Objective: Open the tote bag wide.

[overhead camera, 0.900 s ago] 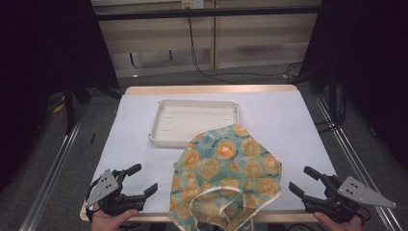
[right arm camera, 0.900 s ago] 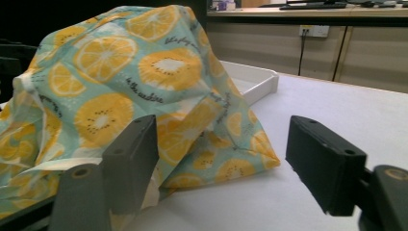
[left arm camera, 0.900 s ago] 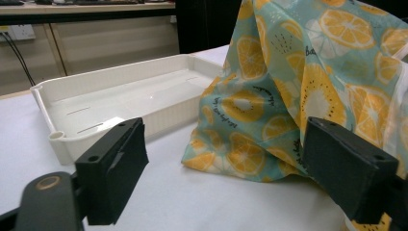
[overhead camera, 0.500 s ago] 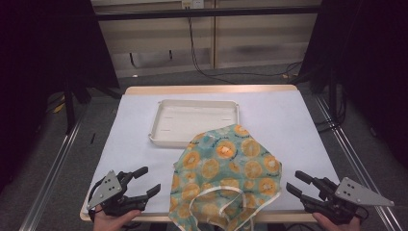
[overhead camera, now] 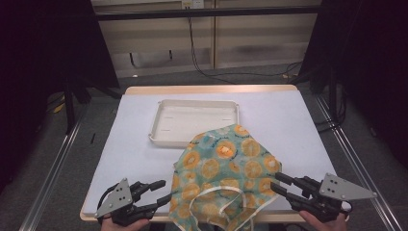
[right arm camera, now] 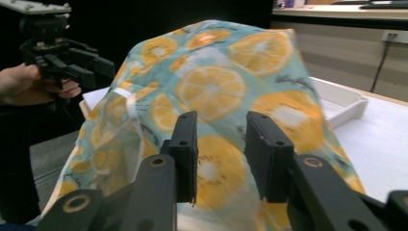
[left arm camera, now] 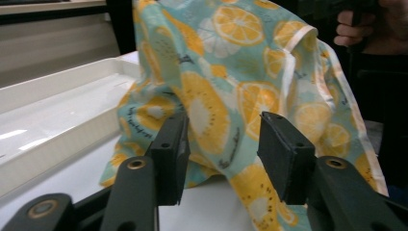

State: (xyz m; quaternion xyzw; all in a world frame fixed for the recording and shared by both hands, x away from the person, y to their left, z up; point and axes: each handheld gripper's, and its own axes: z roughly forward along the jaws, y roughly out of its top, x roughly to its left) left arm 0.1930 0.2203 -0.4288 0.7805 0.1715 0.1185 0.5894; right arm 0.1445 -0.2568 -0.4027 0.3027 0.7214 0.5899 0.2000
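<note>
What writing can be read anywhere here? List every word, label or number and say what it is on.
None can be read.
Cloth: small dark script between the printed lemon slices, too small and blurred to make out.
Tray: plain, no marking.
Wall plate behind the table: no text can be made out.

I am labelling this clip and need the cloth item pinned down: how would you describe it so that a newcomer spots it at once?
Start at the white-covered table. In front of the shallow white tray at its middle, a bunched cloth reaches the near edge, between the left gripper and the right gripper. It alone is patterned: teal fabric printed with orange slices, trimmed with a pale strap.
</note>
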